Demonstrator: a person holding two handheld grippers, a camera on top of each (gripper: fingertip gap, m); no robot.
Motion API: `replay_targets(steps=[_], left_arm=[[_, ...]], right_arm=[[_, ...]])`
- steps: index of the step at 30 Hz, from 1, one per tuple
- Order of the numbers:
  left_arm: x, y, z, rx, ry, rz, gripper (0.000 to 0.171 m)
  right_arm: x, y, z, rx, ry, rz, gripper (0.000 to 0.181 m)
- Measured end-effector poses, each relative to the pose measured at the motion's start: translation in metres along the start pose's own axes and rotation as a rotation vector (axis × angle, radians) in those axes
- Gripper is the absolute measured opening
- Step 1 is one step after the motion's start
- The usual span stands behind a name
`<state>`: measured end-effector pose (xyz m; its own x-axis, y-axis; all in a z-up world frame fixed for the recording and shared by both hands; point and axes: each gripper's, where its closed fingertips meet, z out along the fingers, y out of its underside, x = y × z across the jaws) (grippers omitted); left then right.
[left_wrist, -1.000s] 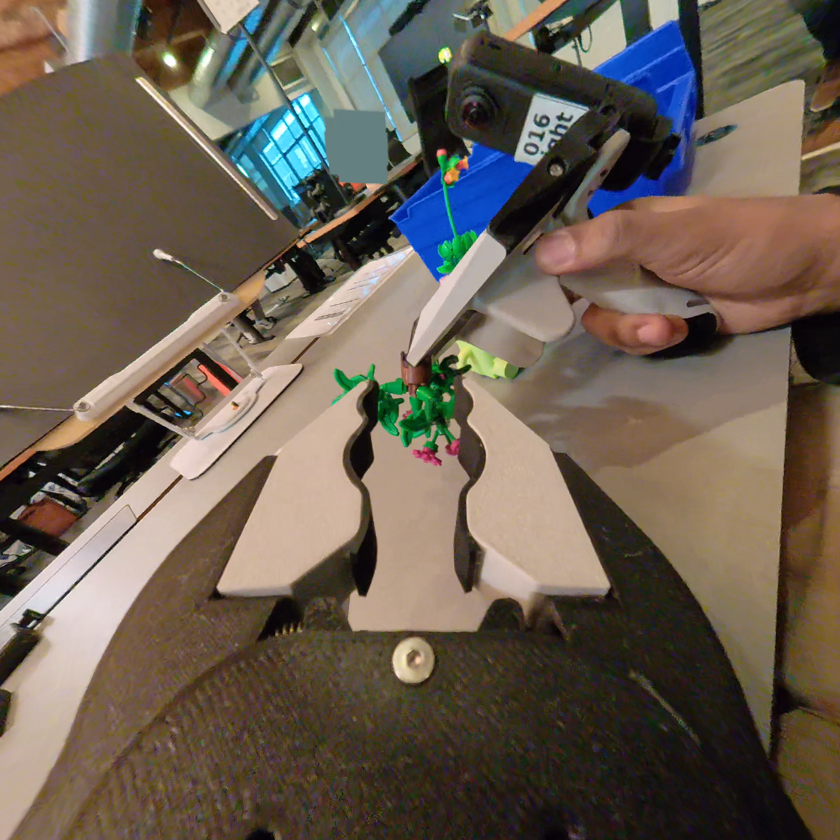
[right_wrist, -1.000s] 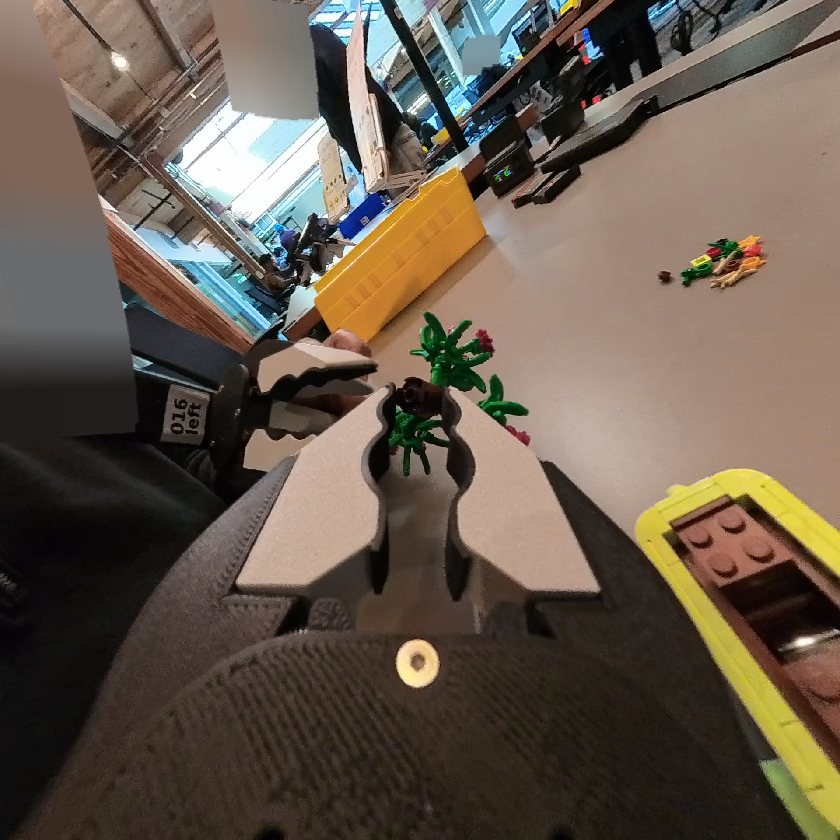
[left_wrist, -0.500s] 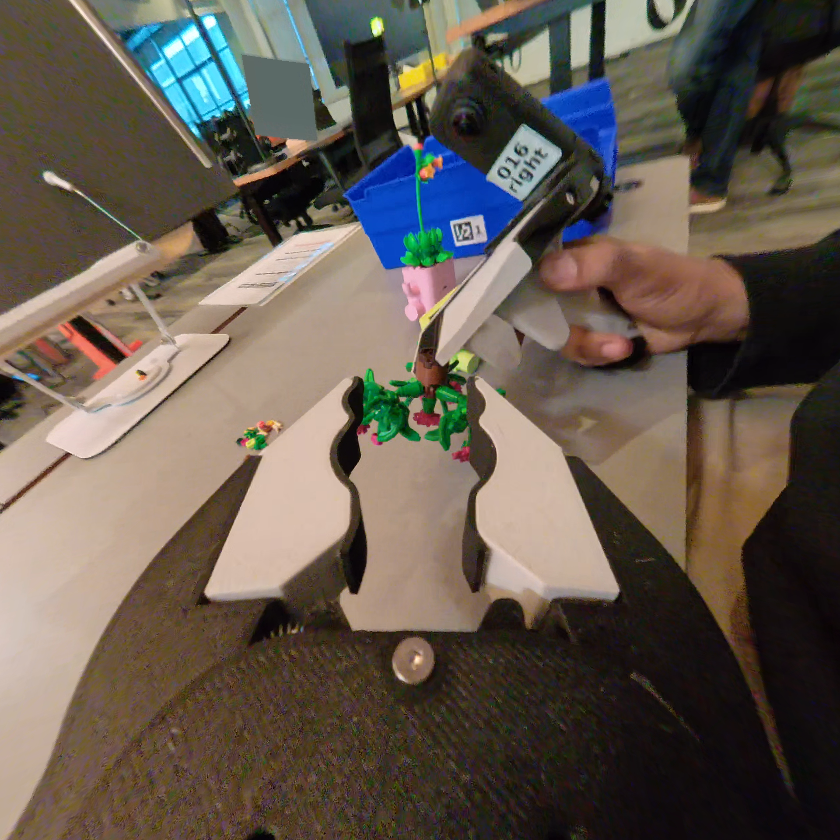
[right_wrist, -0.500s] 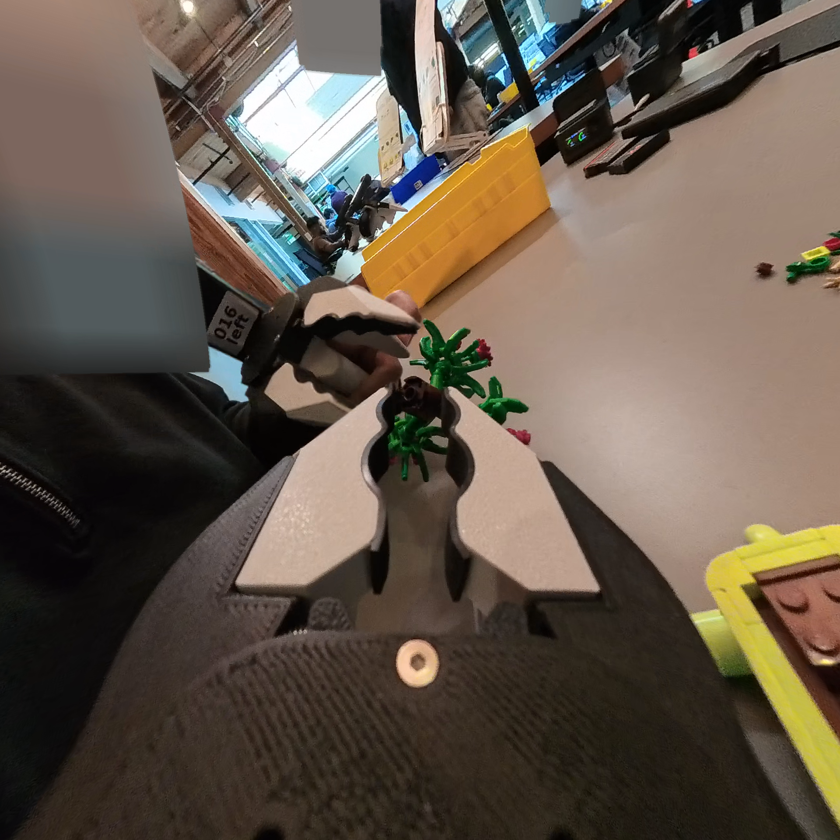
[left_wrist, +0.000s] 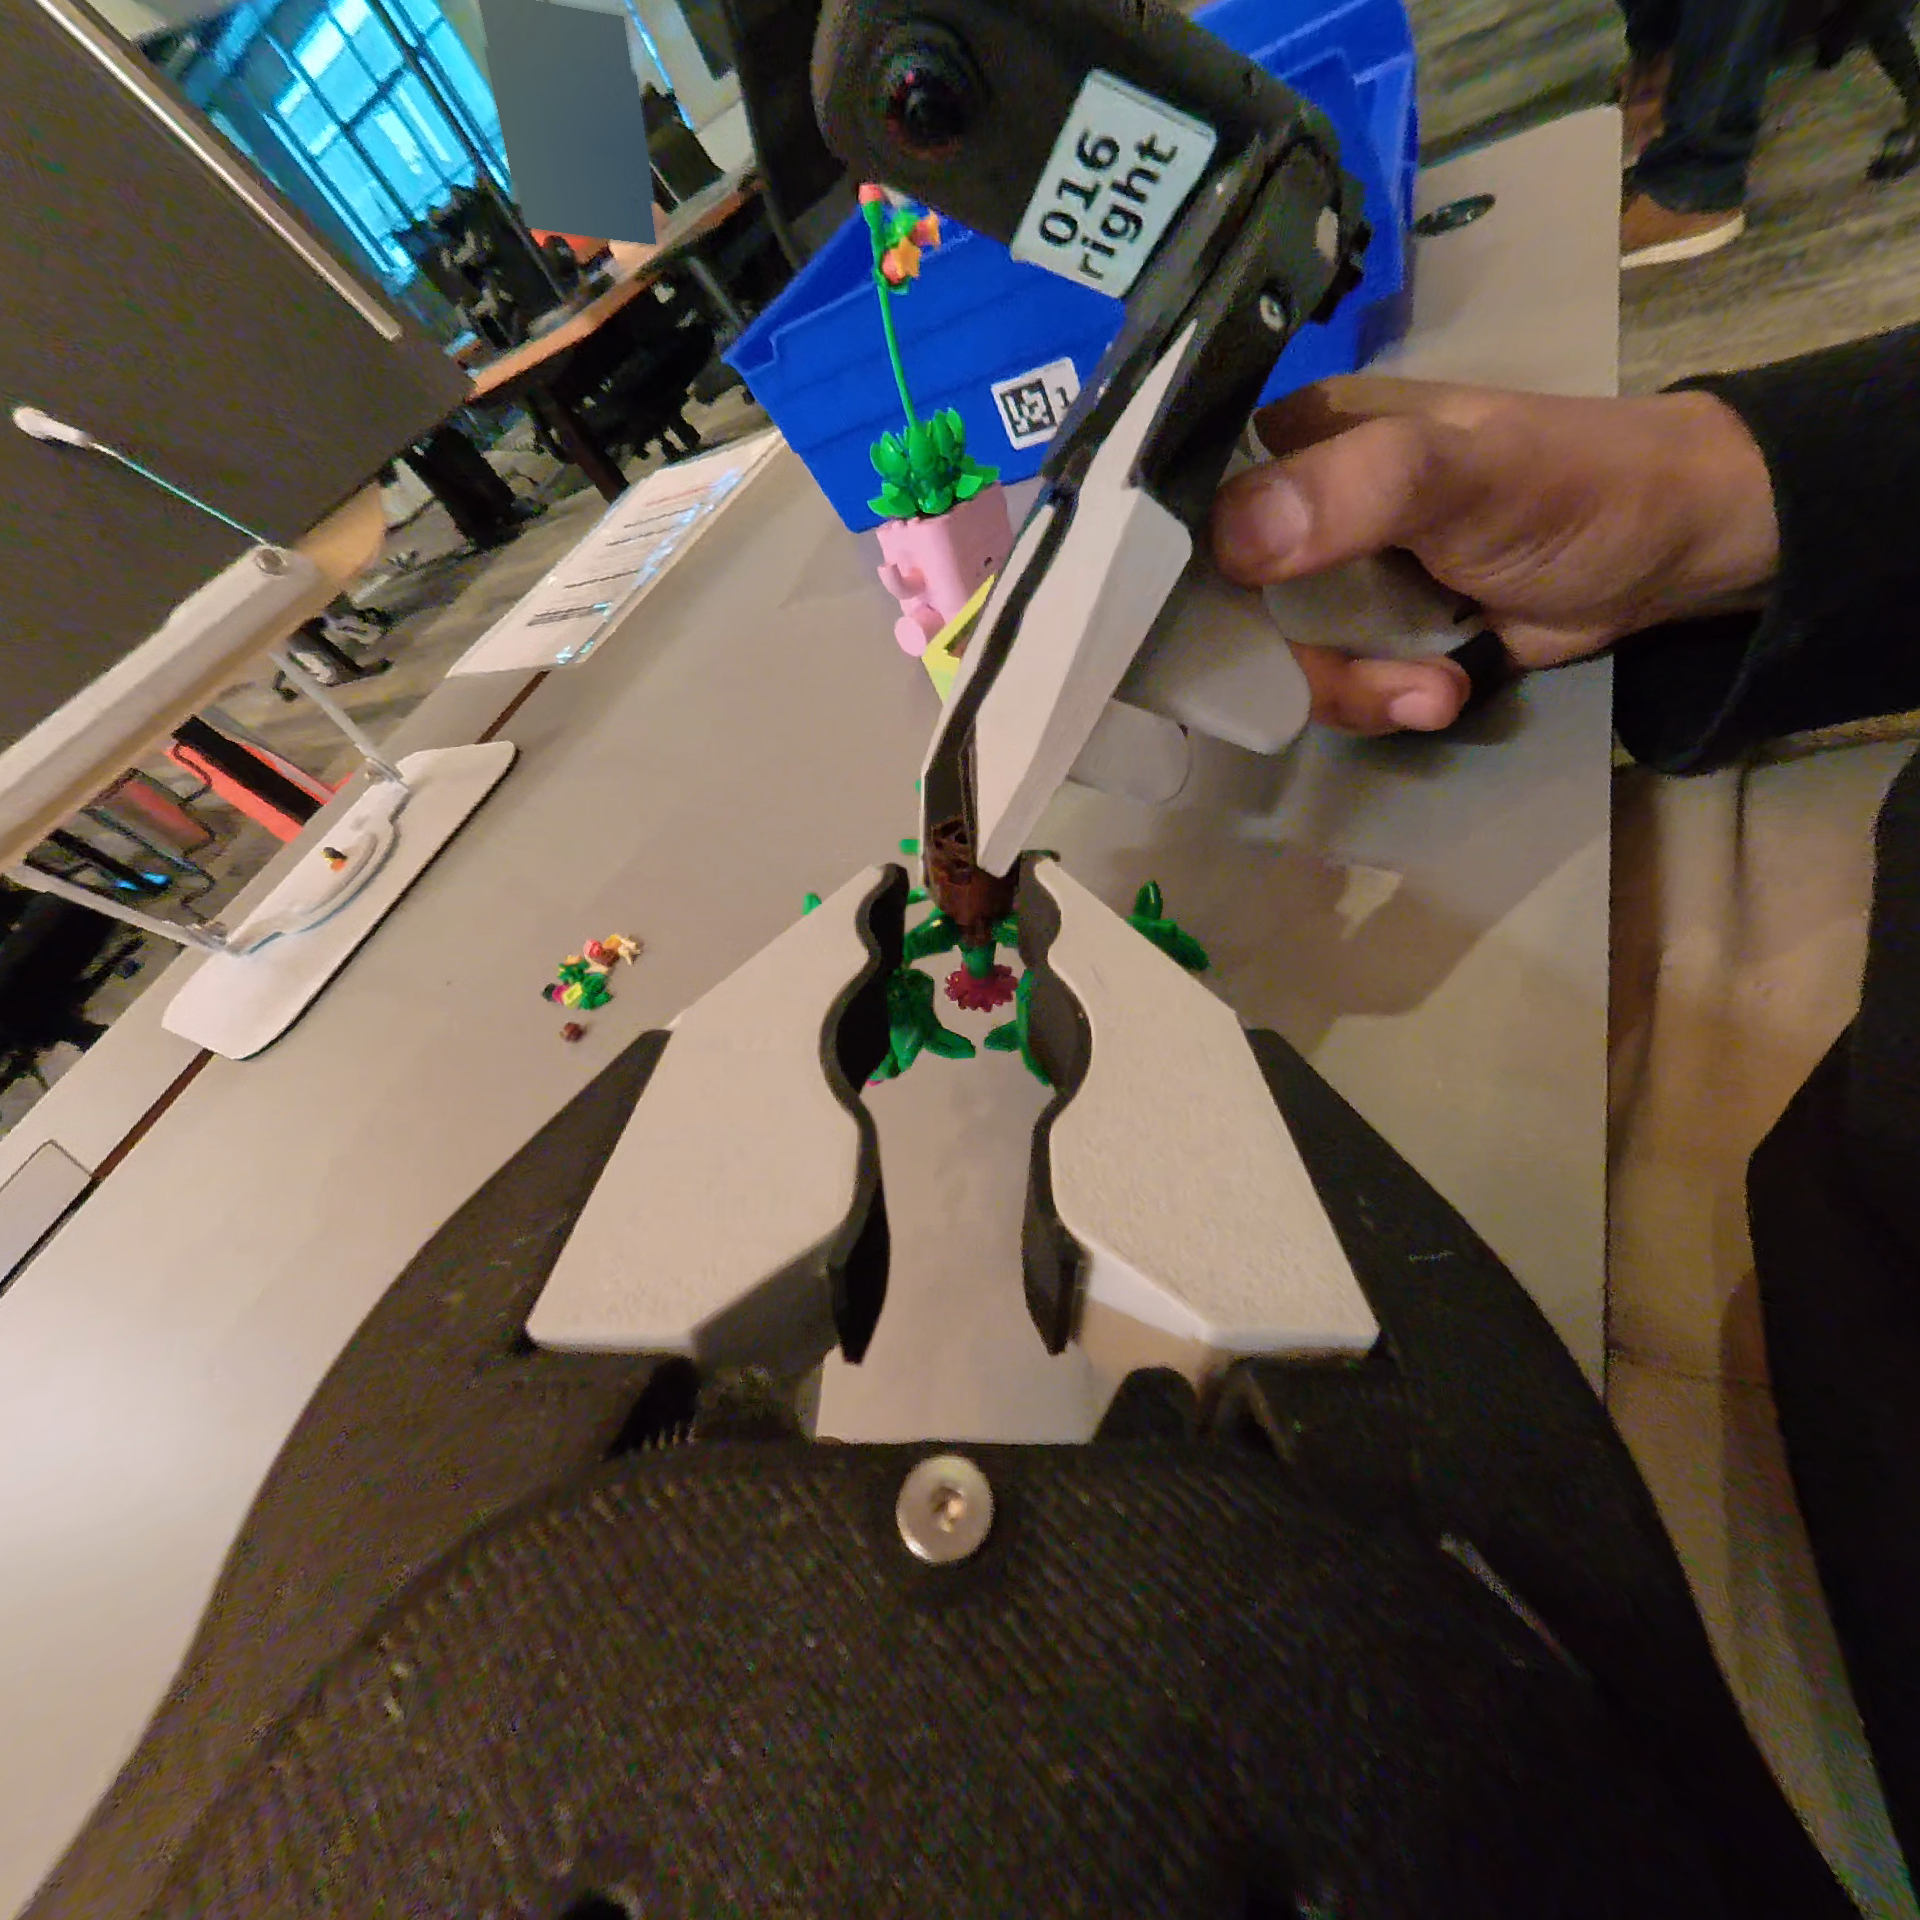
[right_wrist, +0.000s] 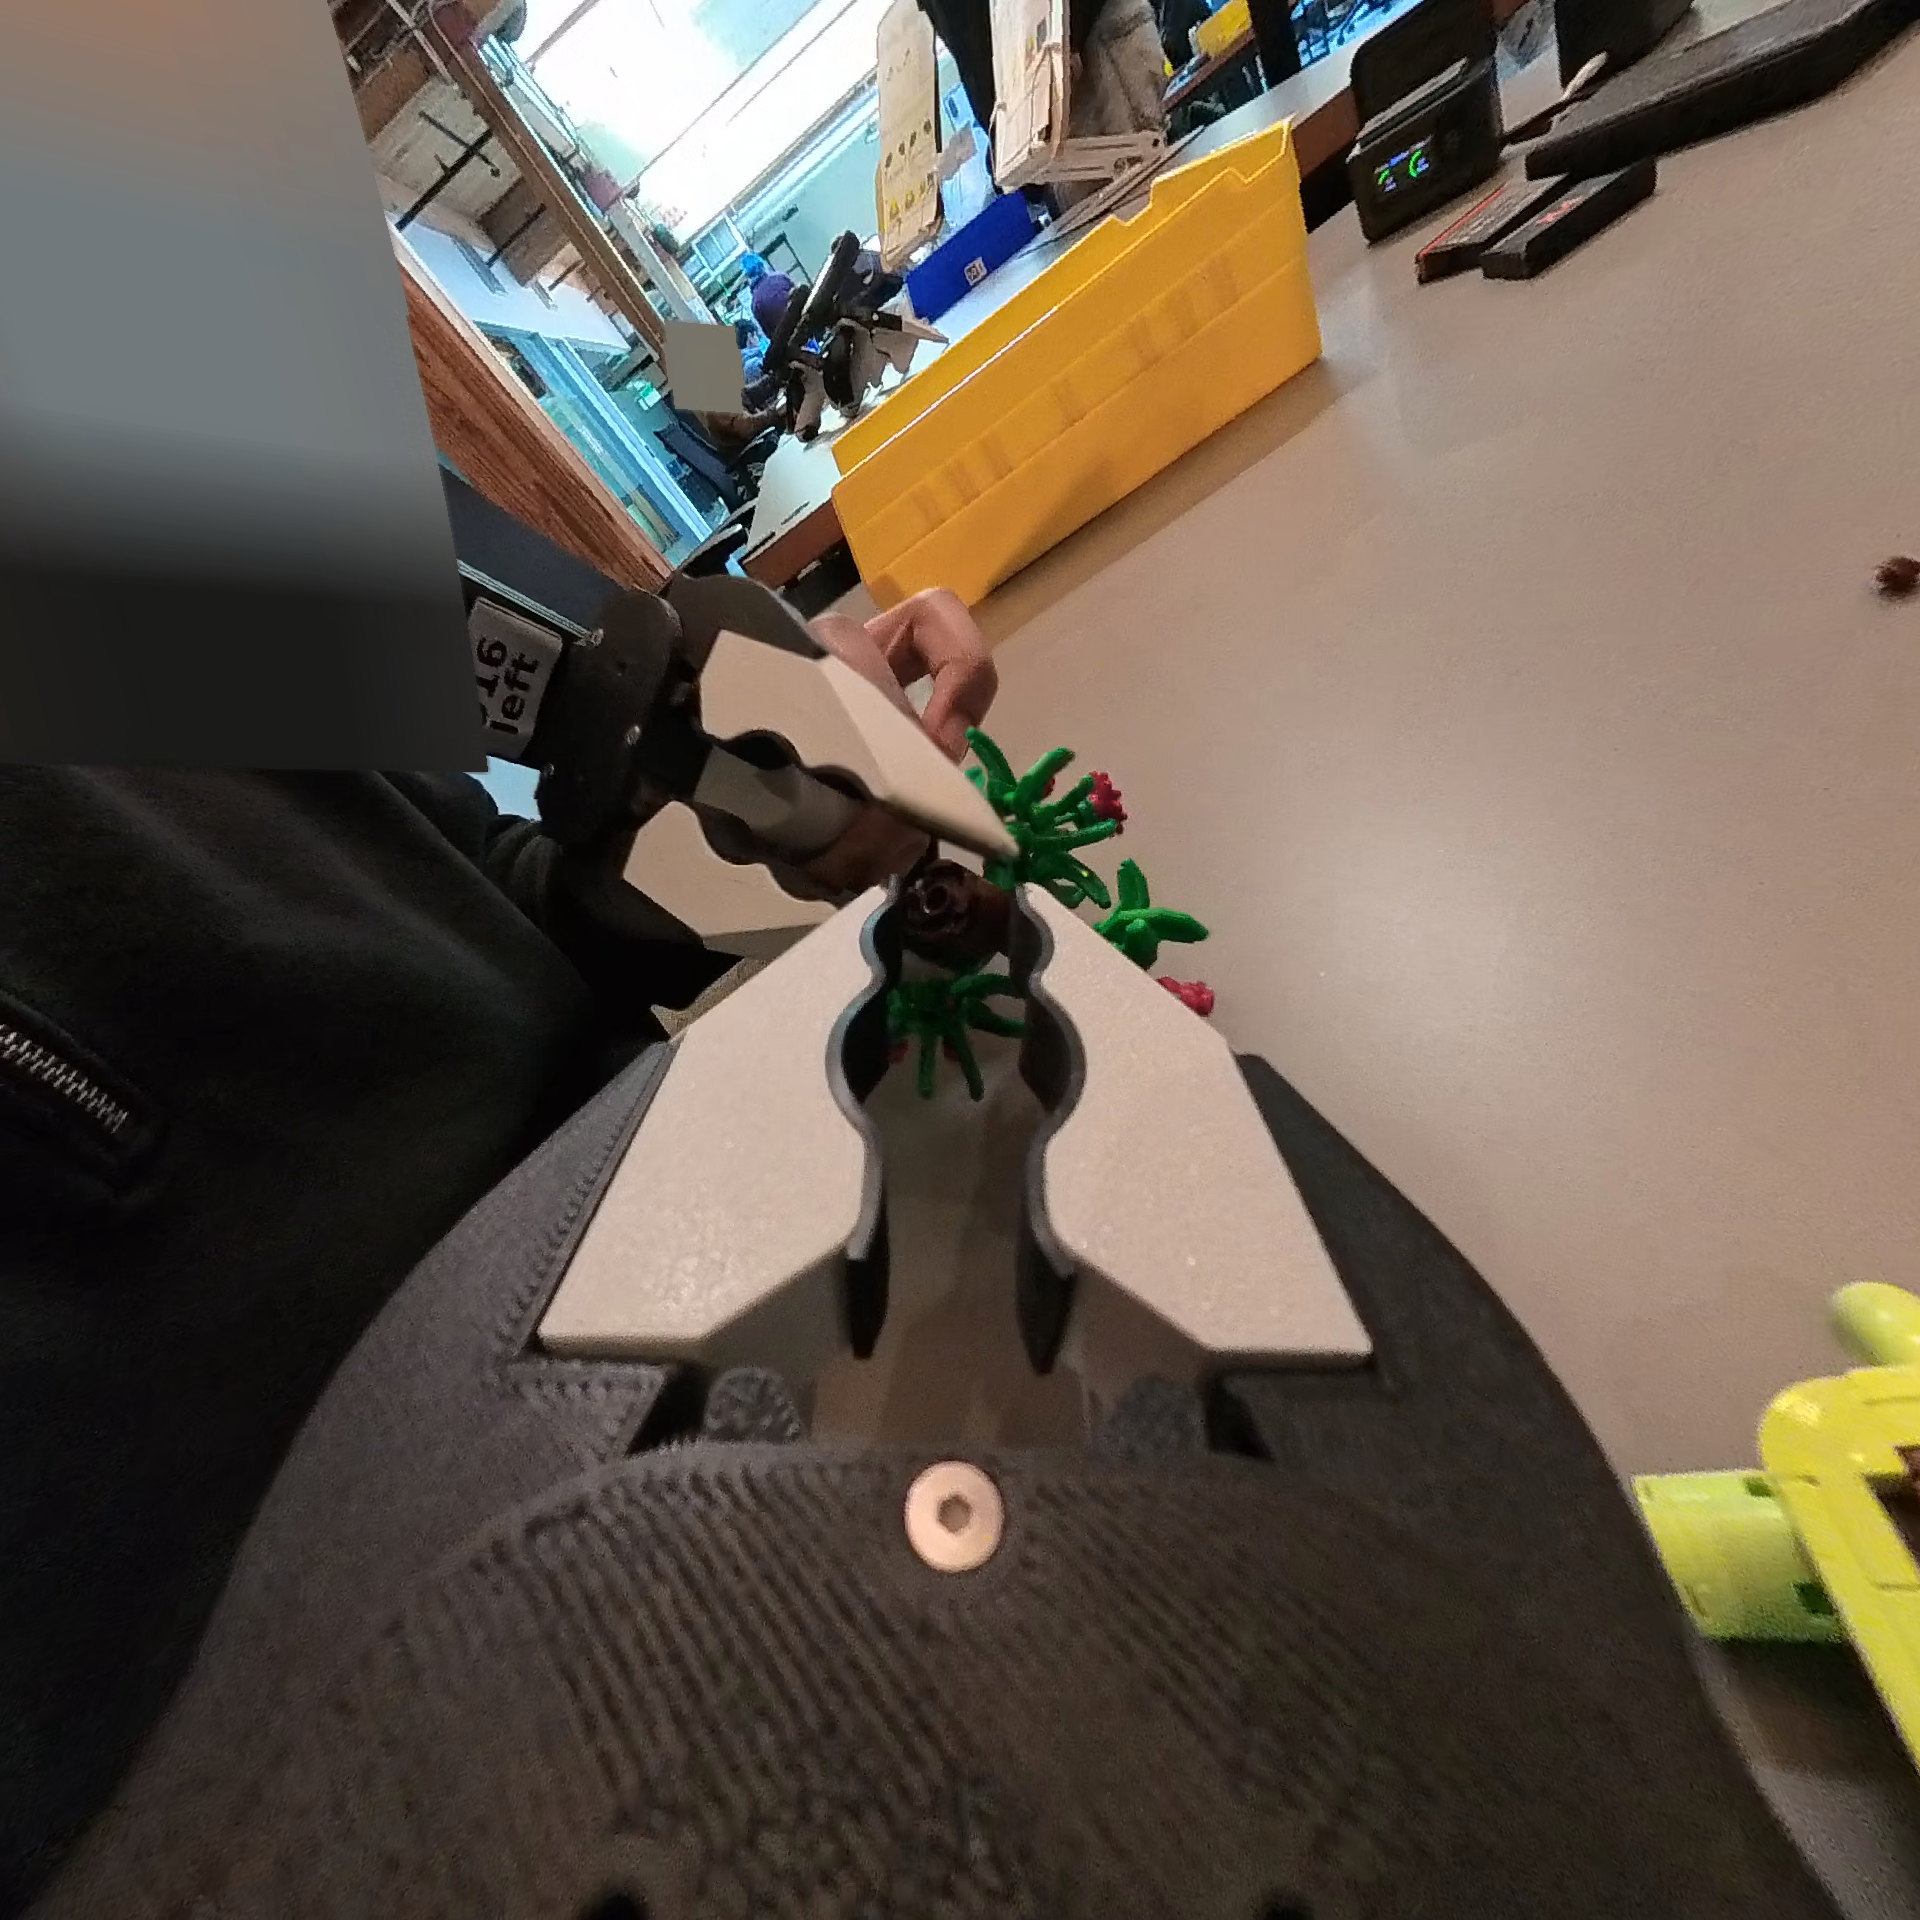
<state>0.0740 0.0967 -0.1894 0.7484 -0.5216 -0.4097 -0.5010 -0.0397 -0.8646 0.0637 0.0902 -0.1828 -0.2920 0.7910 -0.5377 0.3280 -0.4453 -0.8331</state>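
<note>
— Pinching what, the right claw (right_wrist: 951, 914)?
— A brown stem piece (left_wrist: 961, 883) of the green toy plant (left_wrist: 935, 1023), above the table (left_wrist: 675, 831), angled steeply downward.
— The left claw (left_wrist: 956, 894)?
— Part-open around that stem, level.

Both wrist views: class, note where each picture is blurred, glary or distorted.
Left wrist view: sharp centre on the brown stem piece; fisheye bends the table; the right tool casts a soft shadow. Right wrist view: windows blown out; lime brick frame blurred at the edge.
</note>
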Motion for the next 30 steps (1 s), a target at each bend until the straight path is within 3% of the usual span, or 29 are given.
replay_targets(steps=[10, 17, 21, 26, 30], left_arm=[[0.000, 0.002, 0.004, 0.002, -0.012, 0.012, 0.014], [-0.013, 0.012, 0.010, -0.047, -0.112, -0.003, 0.014], [-0.019, 0.019, 0.012, -0.096, -0.184, 0.076, 0.013], [-0.022, 0.027, 0.015, -0.151, -0.252, 0.185, 0.012], [-0.020, 0.028, 0.016, -0.159, -0.261, 0.239, 0.013]], right_arm=[[-0.001, -0.002, -0.001, 0.017, 0.002, -0.006, 0.018], [0.007, -0.025, -0.020, 0.178, 0.155, -0.144, 0.020], [0.017, -0.017, -0.014, 0.096, 0.334, -0.290, 0.016], [0.027, -0.002, -0.002, -0.043, 0.492, -0.439, 0.025], [0.029, -0.001, -0.001, -0.058, 0.508, -0.443, 0.031]])
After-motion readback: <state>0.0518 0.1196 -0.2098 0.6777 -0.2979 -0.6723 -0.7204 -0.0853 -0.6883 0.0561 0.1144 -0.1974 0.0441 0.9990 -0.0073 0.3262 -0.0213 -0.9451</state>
